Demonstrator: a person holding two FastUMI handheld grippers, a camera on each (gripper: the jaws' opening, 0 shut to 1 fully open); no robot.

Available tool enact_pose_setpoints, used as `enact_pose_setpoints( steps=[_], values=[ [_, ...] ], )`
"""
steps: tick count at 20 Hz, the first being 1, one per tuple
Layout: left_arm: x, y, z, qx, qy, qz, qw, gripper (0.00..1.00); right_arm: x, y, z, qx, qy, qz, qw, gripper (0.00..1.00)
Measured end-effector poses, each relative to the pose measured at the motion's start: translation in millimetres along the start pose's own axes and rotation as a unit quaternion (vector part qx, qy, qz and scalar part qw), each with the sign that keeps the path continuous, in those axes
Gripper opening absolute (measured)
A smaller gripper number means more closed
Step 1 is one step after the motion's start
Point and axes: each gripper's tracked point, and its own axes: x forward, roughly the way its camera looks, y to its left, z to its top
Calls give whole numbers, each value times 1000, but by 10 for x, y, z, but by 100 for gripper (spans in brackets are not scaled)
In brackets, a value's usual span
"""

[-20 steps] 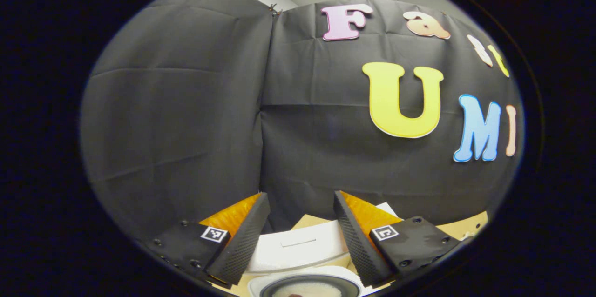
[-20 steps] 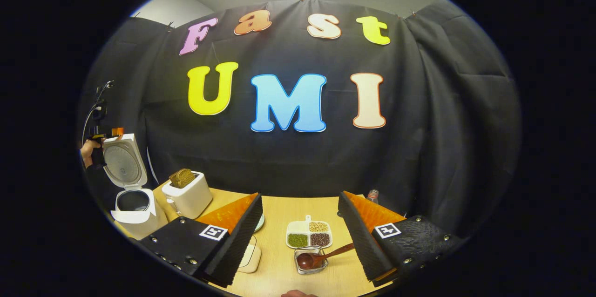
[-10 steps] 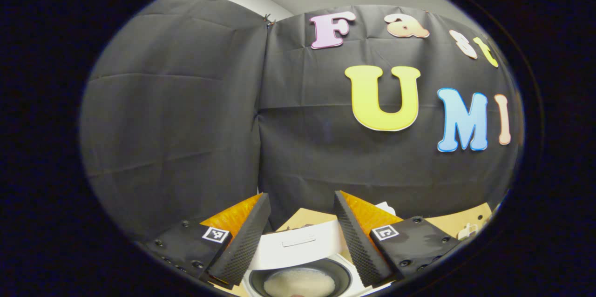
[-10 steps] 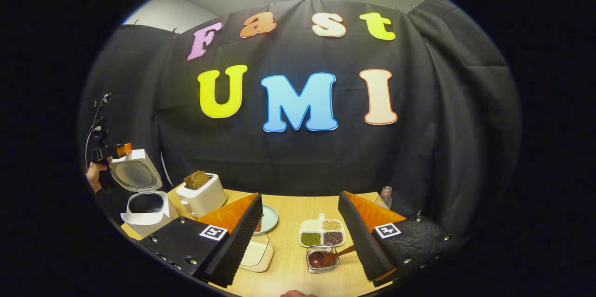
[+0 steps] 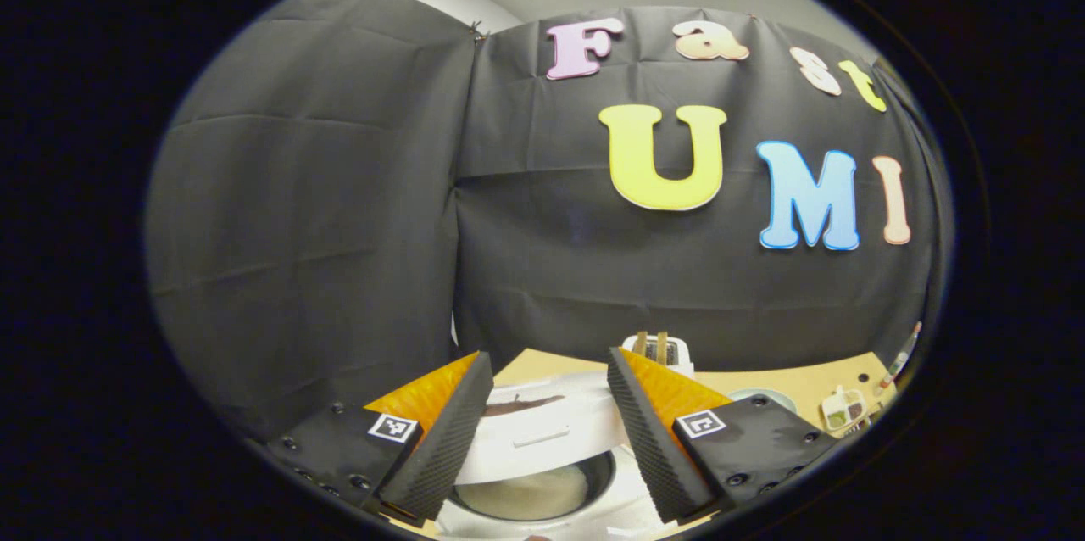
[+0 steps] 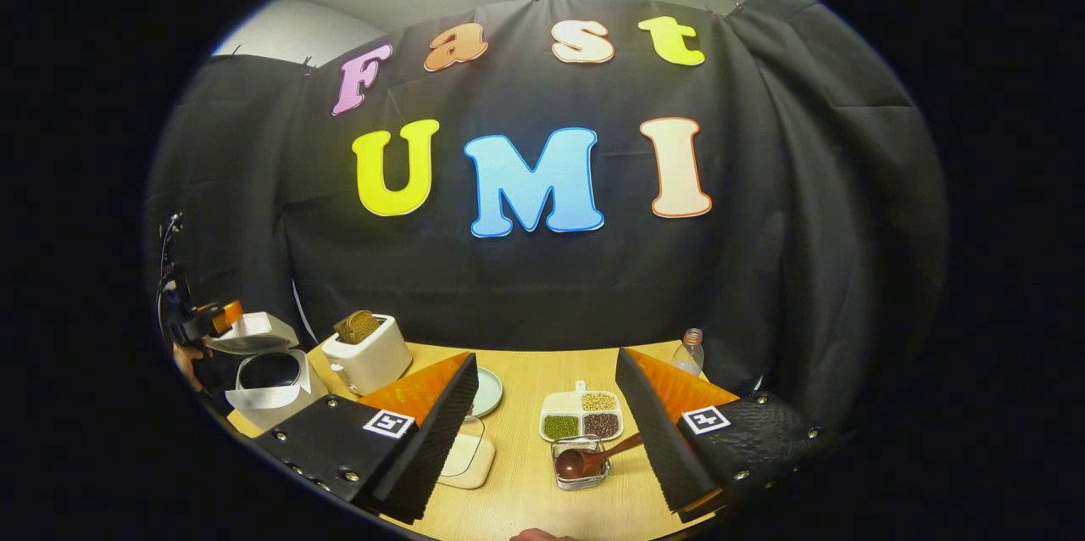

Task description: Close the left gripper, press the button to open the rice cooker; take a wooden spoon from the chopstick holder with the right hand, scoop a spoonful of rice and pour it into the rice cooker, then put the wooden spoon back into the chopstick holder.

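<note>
In the left gripper view my left gripper [image 5: 548, 361] is open just above the white rice cooker [image 5: 627, 515]. Its white lid [image 5: 542, 431] leans half down between the fingers, over the dark pot holding pale rice [image 5: 530, 492]. In the right gripper view my right gripper [image 6: 547, 359] is open and holds nothing above the wooden table [image 6: 542, 371]. A brown wooden spoon [image 6: 593, 460] lies in a clear holder [image 6: 581, 477] just ahead of the right finger. Far left stands the rice cooker [image 6: 267, 393] with its lid [image 6: 250, 329] tilted low, and the left gripper [image 6: 203, 319] is at the lid.
A white toaster [image 6: 364, 350] with bread stands beside the cooker. A sectioned dish of beans [image 6: 581, 418], a pale green plate [image 6: 490, 393], a pale flat box [image 6: 466, 460] and a small bottle [image 6: 691, 348] sit on the table. Black cloth walls close the back and sides.
The rice cooker lid has swung from upright down to about half shut, with the left gripper following it. The right gripper has shifted only slightly and stays open.
</note>
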Motion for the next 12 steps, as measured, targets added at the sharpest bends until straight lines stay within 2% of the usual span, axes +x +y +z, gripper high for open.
enact_pose_setpoints(
  steps=[2, 3, 7, 8, 9, 10, 11, 12],
  values=[
    [-85, -40, -181, -5, 13, -7, 1000, 95, -15, -6, -6, -5, 1, 1, 1000, 99],
    [-114, -70, -267, -7, 21, -10, 1000, 99, -28, -3, -7, -5, 0, 3, 1000, 99],
    [-214, -113, -579, -20, 51, -16, 998, 92, -66, -7, -43, -4, 2, 3, 1000, 99],
    [-230, -60, -630, -15, 53, -4, 998, 92, -78, -8, -50, -5, 2, 3, 1000, 99],
    [-301, -5, -668, -16, 52, 4, 999, 96, -85, -21, -56, -7, 3, 2, 1000, 99],
    [-331, -3, -675, -25, 53, 2, 998, 92, -94, -31, -62, -8, 3, 1, 1000, 99],
    [-357, -19, -716, -25, 62, 0, 998, 99, -95, -27, -60, -7, 3, 1, 1000, 99],
    [-381, -29, -749, -21, 68, 0, 997, 96, -88, -29, -67, -5, 4, 2, 1000, 99]
  ],
)
